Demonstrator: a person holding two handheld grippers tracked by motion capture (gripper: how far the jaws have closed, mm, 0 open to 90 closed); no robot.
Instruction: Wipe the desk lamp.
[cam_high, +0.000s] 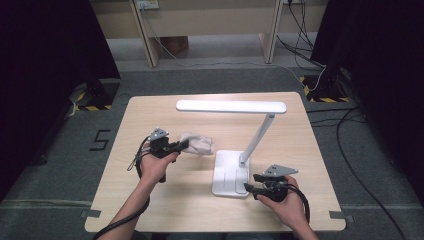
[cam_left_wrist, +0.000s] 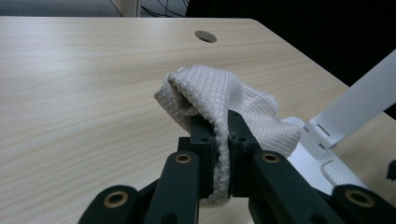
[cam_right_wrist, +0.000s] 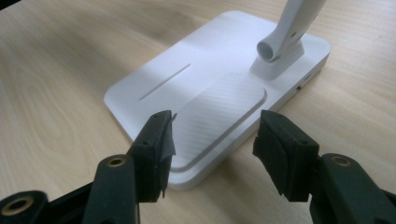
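A: Starting at the left, what is the left gripper (cam_high: 181, 145) doing?

B: Its jaws are pinching a fold of the white cloth (cam_left_wrist: 219, 100), with most of the fabric bunching out ahead of the pads and lifted off the table (cam_high: 150, 200). In the high view the cloth (cam_high: 197, 143) is sitting just left of the lamp base (cam_high: 227, 172).

A: What is worrying you there?

B: The grip is only catching a thin edge. If the cloth is being dragged hard over the lamp, I'd judge that it could slip out between the jaws, or a loose end could be snagging on the slanted lamp arm (cam_high: 260, 135).

A: And further right?

B: The base is lying flat with a ribbed panel (cam_right_wrist: 219, 116) on top. The right gripper (cam_right_wrist: 212, 137) is spreading its jaws wide, one on each side of the base's near corner, with nothing between the pads pressing yet. If it is closing off-centre, it may be skating off the smooth plastic and nudging the lamp instead of steadying it.

A: Could the lamp be tipping?

B: Possibly. The long lamp head (cam_high: 231, 106) is reaching out to the left, over the cloth, so a sideways push from wiping could be rocking it.

A: Anything else around?

B: Cables (cam_high: 360, 165) are running on the floor at the right, well apart from the work.
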